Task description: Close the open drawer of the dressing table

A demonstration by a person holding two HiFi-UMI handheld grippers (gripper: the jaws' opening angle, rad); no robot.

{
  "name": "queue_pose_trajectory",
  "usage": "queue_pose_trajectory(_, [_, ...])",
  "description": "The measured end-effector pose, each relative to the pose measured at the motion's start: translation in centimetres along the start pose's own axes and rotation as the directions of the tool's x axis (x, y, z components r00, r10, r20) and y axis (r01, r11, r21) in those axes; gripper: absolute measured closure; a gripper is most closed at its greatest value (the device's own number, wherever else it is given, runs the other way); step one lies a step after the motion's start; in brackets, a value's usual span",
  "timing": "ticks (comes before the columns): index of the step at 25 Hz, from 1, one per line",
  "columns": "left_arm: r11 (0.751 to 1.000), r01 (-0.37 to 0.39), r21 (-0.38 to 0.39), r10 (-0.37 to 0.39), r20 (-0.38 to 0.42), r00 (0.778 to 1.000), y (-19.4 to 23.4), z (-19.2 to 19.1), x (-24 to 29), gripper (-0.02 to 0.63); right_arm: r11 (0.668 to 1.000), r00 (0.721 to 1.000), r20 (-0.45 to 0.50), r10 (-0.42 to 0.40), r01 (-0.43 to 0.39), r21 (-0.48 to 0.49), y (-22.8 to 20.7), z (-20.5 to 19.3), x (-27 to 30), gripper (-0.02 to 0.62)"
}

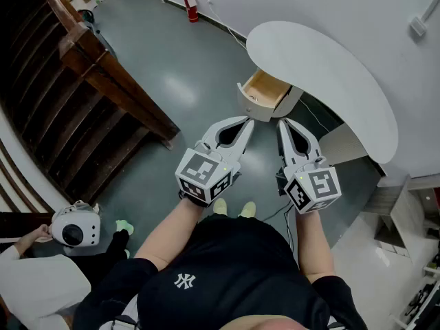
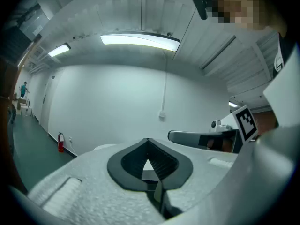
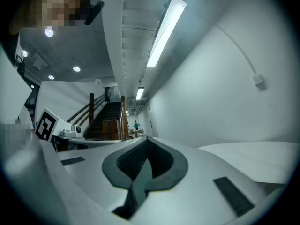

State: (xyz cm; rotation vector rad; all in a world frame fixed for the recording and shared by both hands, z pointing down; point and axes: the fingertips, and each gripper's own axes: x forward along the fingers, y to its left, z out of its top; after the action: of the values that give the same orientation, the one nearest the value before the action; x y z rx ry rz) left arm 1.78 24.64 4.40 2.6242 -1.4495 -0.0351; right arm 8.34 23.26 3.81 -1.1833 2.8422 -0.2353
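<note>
The white dressing table (image 1: pixel 344 95) stands against the wall, its half-round top seen from above. Under the table's near left edge one drawer (image 1: pixel 263 92) is pulled out, showing a bare wooden inside. My left gripper (image 1: pixel 246 121) points at the drawer front from just short of it, jaws shut and empty. Beside it, my right gripper (image 1: pixel 282 122) is also shut on nothing, aimed at the drawer's right corner. In the left gripper view the fingertips (image 2: pixel 148 140) meet. The right gripper view shows its jaws (image 3: pixel 146 139) shut too, with the table top (image 3: pixel 255 150) to the right.
A dark wooden staircase (image 1: pixel 89 95) runs along the left. A red fire extinguisher (image 1: pixel 191 7) stands by the far wall. A person (image 1: pixel 27 267) with a white camera device (image 1: pixel 72 227) crouches at lower left. A cable (image 1: pixel 275 215) trails on the grey floor.
</note>
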Motion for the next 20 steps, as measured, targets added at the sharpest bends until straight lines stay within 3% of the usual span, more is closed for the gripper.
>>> queue_pose_trajectory(7, [1.0,-0.005,0.003,0.005,0.001,1.0,-0.4,-0.3,0.1,0.597,1.0,1.0,-0.003,0.005,-0.005,-0.003,-0.2,-0.3,-0.3,0.581])
queue_pose_trajectory(11, [1.0,-0.003,-0.007,0.003,-0.001,1.0,-0.6,-0.9,-0.2,0.597,0.998,0.999,0.004,0.034,-0.034,0.048,0.0,-0.7,-0.8,0.58])
queue_pose_trajectory(20, [0.999,-0.035,0.012,0.036,-0.012,0.999,-0.3,-2.5,0.8,0.597,0.996,0.999,0.03,0.03,-0.032,0.088,-2.9,-1.2,-1.9,0.58])
